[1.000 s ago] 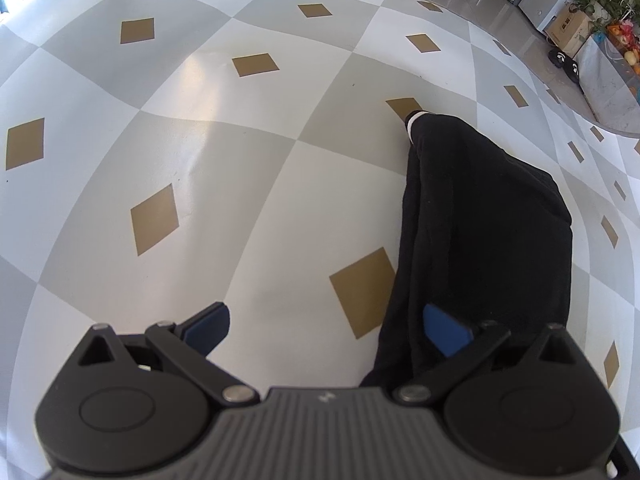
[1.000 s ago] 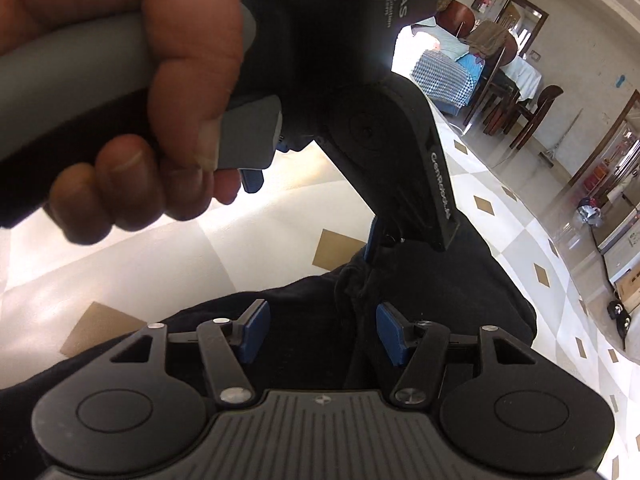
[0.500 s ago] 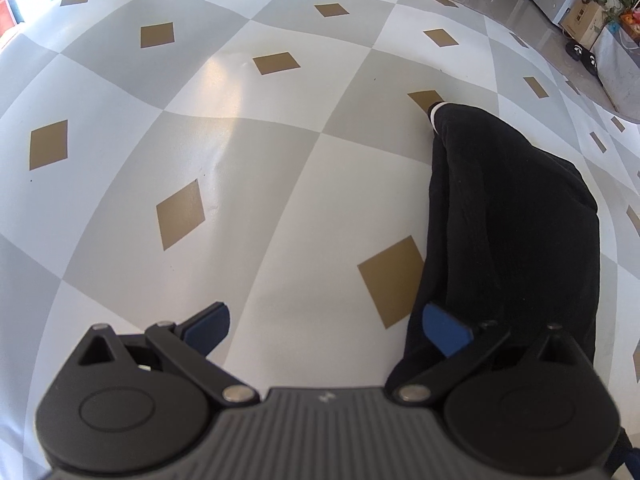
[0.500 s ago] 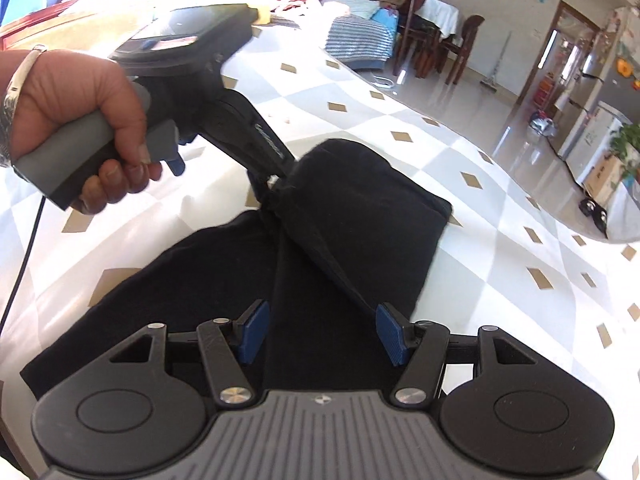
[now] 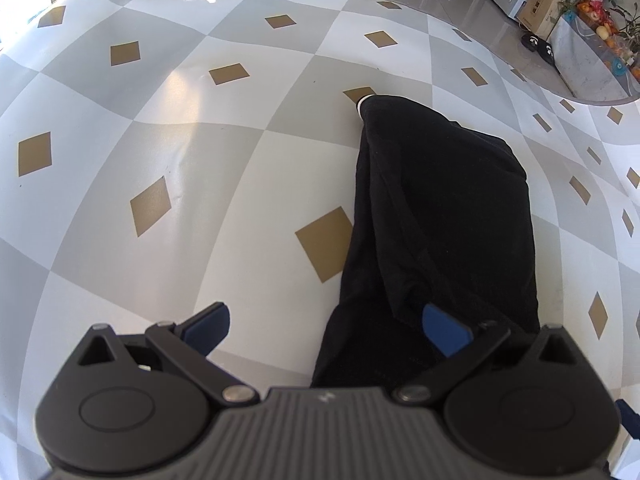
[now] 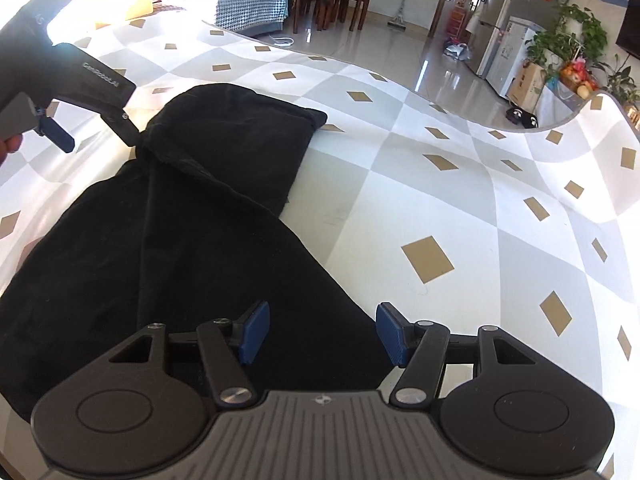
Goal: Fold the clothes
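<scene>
A black garment (image 6: 192, 216) lies partly folded on a surface covered by a checked cloth (image 6: 440, 208) of white and grey squares with small tan diamonds. Seen from the right wrist camera, the garment fills the left and centre of the view, with one folded part reaching away toward the far side and a wider part spread close to the camera. The right gripper (image 6: 320, 334) hangs above the garment's near edge with its blue pads apart and nothing pinched between them; it is released. At the upper left of that view, the left gripper (image 6: 96, 130) sits at a raised corner of the garment, its two fingers spread wide, one finger touching the fabric. From the left wrist camera, the left gripper (image 5: 326, 326) also shows its pads well apart, released, with the black garment (image 5: 440, 220) running under the right-hand pad and stretching away across the cloth. Chairs, a fridge and potted plants stand in the room behind.
</scene>
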Motion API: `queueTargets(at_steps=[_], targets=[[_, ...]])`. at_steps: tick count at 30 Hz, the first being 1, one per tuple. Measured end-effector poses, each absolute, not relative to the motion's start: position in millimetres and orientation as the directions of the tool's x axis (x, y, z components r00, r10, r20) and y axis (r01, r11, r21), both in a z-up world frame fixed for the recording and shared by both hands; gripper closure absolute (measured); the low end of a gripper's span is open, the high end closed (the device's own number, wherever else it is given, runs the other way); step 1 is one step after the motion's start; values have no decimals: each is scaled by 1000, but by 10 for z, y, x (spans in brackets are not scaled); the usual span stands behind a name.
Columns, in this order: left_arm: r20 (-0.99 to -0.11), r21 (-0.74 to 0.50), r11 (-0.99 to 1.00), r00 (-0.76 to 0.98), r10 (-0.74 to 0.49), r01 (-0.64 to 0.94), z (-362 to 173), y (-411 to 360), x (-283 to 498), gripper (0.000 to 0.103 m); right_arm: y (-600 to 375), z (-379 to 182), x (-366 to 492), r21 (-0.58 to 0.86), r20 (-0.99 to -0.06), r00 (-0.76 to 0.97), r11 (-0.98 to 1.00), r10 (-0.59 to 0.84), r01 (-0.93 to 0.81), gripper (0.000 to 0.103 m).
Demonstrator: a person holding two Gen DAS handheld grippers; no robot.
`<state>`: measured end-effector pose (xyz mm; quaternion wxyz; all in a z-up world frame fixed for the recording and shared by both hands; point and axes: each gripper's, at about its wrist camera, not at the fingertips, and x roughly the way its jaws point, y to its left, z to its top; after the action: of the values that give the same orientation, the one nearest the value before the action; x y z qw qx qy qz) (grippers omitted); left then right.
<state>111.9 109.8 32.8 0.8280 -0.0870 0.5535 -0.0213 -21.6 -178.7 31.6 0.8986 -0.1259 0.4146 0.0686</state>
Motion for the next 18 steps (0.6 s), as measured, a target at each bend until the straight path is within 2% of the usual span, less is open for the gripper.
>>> queueTargets(at_steps=[4,12,18], targets=[[-903,-193,979,402,-151,-66,409,1119,1052,0,-1977,235,-232,-148,-778,629,972,0,-183,45],[-897,-220,969,415,-154,-115,470,1227,999,0,-2350,54,-196,55,-797,600,998,65,-35,45],[-897,-230,963,415,-155,-139,474,1276,993,0,-2262,2,-236,5,-771,635,997,52,-76,47]])
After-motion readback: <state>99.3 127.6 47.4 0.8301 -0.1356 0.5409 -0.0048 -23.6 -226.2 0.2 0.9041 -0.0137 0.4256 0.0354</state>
